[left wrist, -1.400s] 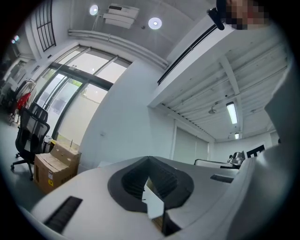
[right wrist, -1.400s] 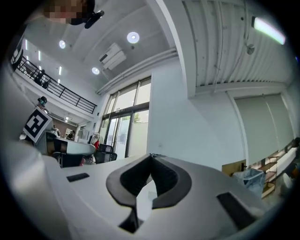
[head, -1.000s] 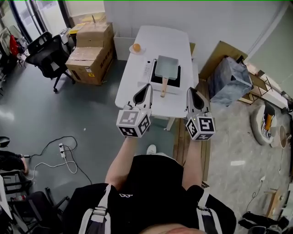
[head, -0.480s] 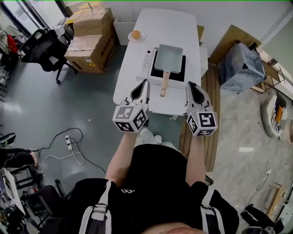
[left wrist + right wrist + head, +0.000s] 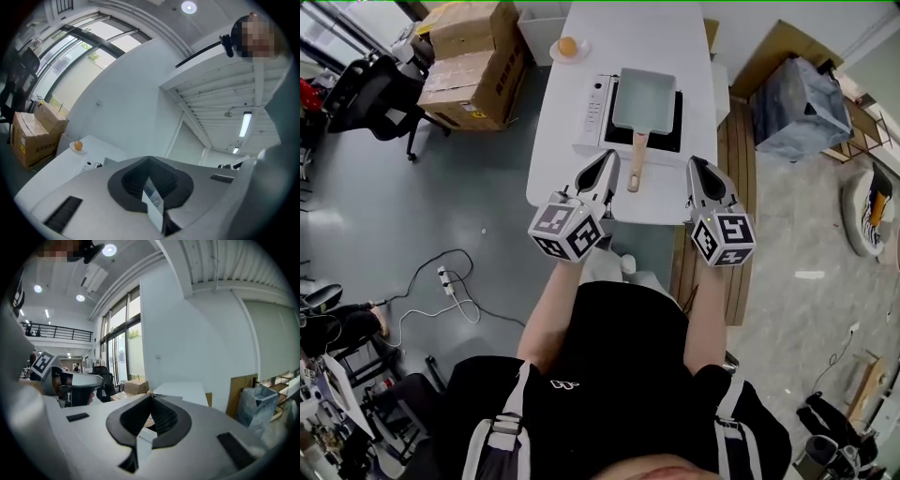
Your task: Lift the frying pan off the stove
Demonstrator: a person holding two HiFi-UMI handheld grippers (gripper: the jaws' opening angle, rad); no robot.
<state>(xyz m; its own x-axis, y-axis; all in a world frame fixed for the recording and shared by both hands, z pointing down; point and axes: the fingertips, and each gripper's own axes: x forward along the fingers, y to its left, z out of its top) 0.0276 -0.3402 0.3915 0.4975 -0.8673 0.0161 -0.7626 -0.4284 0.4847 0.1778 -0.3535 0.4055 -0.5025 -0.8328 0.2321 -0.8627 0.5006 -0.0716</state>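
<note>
A rectangular grey frying pan (image 5: 644, 100) with a wooden handle (image 5: 635, 172) sits on a black-topped stove (image 5: 623, 122) on a white table (image 5: 581, 187) in the head view. My left gripper (image 5: 607, 157) hovers just left of the handle, jaws shut and empty. Right of the handle, over the table's near right corner, my right gripper (image 5: 697, 165) is shut too, holding nothing. Both gripper views look up and over the table: the left gripper (image 5: 149, 159) and right gripper (image 5: 151, 397) show closed jaws. The pan is hidden in both.
An orange on a small plate (image 5: 567, 46) sits at the table's far left, also seen as the orange (image 5: 78, 146). Cardboard boxes (image 5: 469, 56) and an office chair (image 5: 370, 94) stand left of the table. A grey bag (image 5: 802, 98) and wooden boards (image 5: 736, 187) lie right.
The table, stove and pan have drawn nearer in the head view. Both grippers now reach the table's near edge either side of the handle. Jaws stayed shut.
</note>
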